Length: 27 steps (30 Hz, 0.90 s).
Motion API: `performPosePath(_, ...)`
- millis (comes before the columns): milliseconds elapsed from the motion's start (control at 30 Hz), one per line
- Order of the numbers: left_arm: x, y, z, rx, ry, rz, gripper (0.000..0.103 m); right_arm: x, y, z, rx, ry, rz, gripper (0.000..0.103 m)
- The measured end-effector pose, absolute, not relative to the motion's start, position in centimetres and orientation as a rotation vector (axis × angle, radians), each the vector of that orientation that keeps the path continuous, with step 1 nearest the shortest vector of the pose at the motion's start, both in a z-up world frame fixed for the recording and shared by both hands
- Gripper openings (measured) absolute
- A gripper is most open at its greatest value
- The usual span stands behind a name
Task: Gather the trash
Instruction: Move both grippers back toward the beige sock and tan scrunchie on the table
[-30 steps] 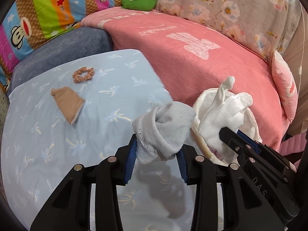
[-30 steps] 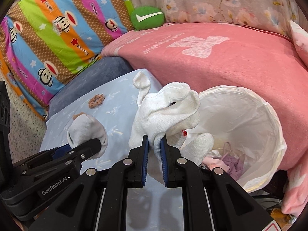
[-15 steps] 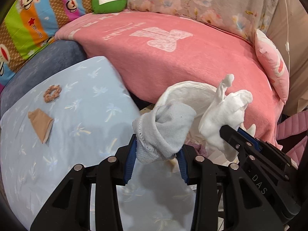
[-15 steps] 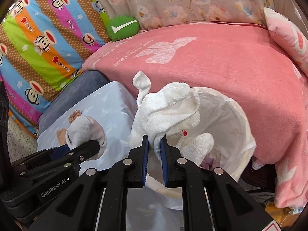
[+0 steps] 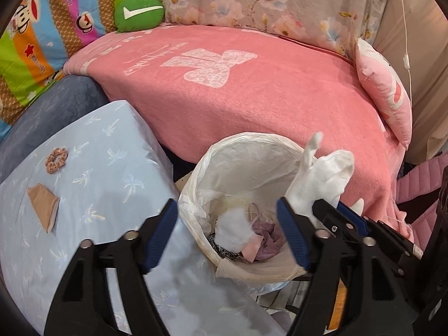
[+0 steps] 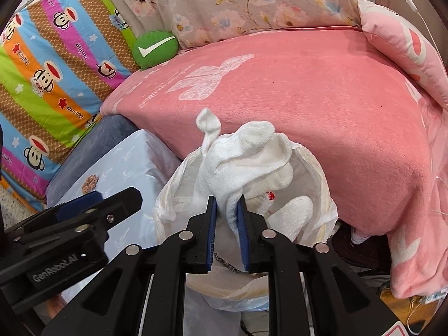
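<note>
Our left gripper (image 5: 226, 235) has just spread its jaws and holds nothing; the grey sock (image 5: 233, 231) lies in the lined bin (image 5: 240, 151). Our right gripper (image 6: 226, 224), just loosening, is clamped on the white sock (image 6: 246, 156) over the bin. Soft, light and floppy, it may snag the liner; a scrunchie (image 5: 56, 160) and tan cloth (image 5: 43, 207) wait on the blue sheet (image 5: 112, 173).

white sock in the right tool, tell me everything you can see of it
The white sock is soft terry knit, bunched and crumpled, with a knotted tip sticking up and a small red mark low on one side. The right tool, whose jaws have just been opening, has it between its pads above the lined bin.
</note>
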State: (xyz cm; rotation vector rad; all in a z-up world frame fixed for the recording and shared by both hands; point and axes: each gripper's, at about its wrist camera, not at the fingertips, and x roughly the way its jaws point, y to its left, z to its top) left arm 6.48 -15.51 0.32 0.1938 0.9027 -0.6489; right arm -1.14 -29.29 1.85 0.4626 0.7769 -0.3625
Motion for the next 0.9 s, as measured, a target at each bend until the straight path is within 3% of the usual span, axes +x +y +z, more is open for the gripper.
performPosePath(367, 6.9, -14.3, 0.2, 0.188, 0.886, -0.602, 0.078, -0.4, -28.4, 1.7, 0.448, 0.779, -0.349, 0.024)
performPosePath(900, 7.6, -10.8, 0.1, 0.138, 0.895, -0.547, 0.078, 0.4, -25.6, 1.7, 0.405, 0.8, -0.305, 0.026)
